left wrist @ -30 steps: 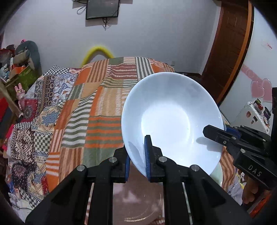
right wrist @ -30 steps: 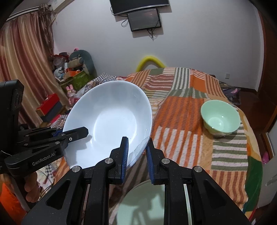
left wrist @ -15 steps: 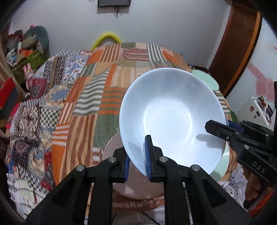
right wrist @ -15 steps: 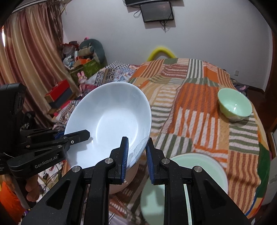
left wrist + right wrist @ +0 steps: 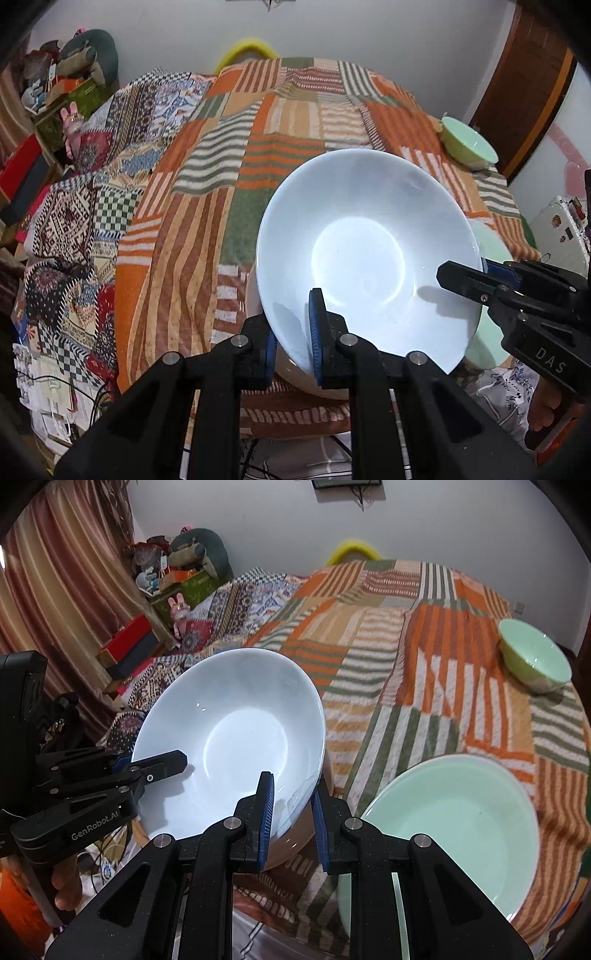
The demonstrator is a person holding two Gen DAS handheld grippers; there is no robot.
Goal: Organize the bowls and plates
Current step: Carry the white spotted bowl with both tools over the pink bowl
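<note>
A wide white bowl hangs tilted over the near end of a bed, held by both grippers. My left gripper is shut on its near rim, one pad inside and one outside. My right gripper is shut on the opposite rim and shows in the left wrist view too. Directly under the bowl lies a pinkish-brown dish, mostly hidden. A large mint-green plate lies beside it on the right. A small green bowl stands farther back on the right.
The dishes rest on a striped orange and green patchwork bedspread. Boxes and soft toys are piled at the far left wall. A wooden door stands at the right. Papers and cables lie on the floor below the bed's near edge.
Both grippers have come down and toward the bed's near end with the white bowl. The pinkish dish and the mint plate now show close beneath it.
</note>
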